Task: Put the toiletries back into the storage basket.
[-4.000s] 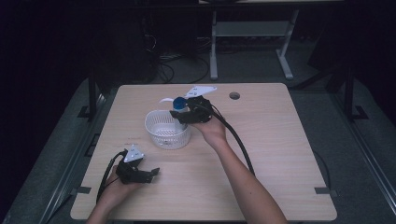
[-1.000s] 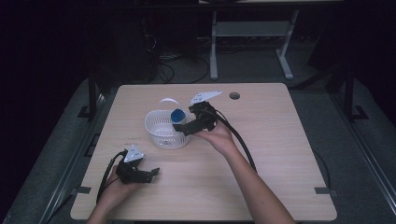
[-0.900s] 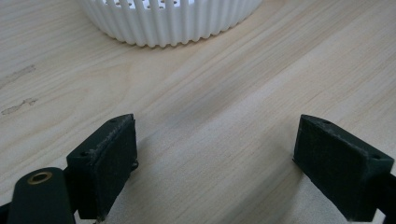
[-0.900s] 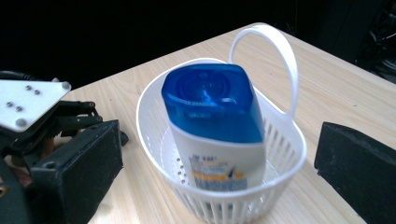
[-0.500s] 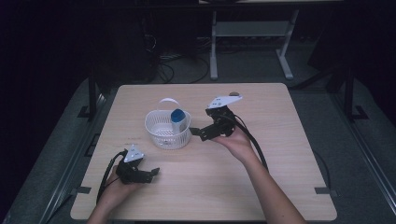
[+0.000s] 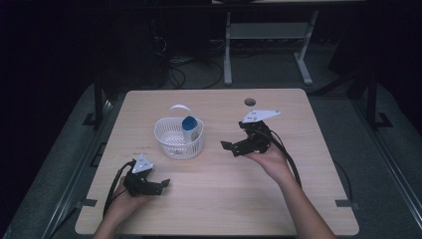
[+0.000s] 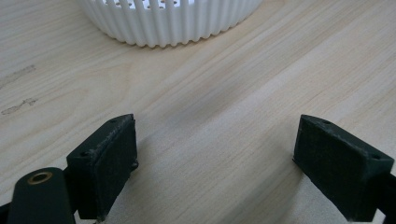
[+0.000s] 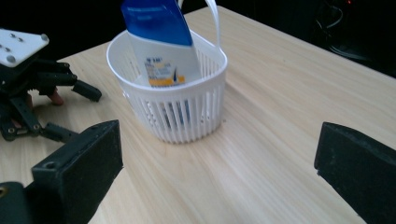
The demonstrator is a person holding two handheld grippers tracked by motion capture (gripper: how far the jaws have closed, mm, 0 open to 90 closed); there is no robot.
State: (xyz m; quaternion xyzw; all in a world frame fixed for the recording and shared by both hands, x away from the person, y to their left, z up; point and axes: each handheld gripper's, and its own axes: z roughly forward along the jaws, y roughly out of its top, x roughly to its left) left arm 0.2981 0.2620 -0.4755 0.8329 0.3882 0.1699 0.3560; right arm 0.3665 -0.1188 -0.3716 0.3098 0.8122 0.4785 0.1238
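Since the earlier frames, the right gripper has drawn back from the basket toward the table's right half, leaving the bottle behind; four seconds ago it held that bottle over the rim. Now the bottle stands in the basket, blue cap up, leaning against the wall on the side facing the right gripper. In the right gripper view the bottle tilts inside the white slatted basket, its label partly hidden behind the slats, and the thin handle arches up behind it.

Right jaws stand wide apart with nothing between them, pointing at the basket from a little way off above the table. The right hand holds the gripper from below.

Near the front left edge, the left gripper rests low at the table where it was in all earlier frames, held by the left hand. Its jaws are also spread apart and empty; in the left gripper view they frame bare wood, with the basket's base ahead of them and well apart. From the right gripper view the left gripper shows beyond the basket, to its left.
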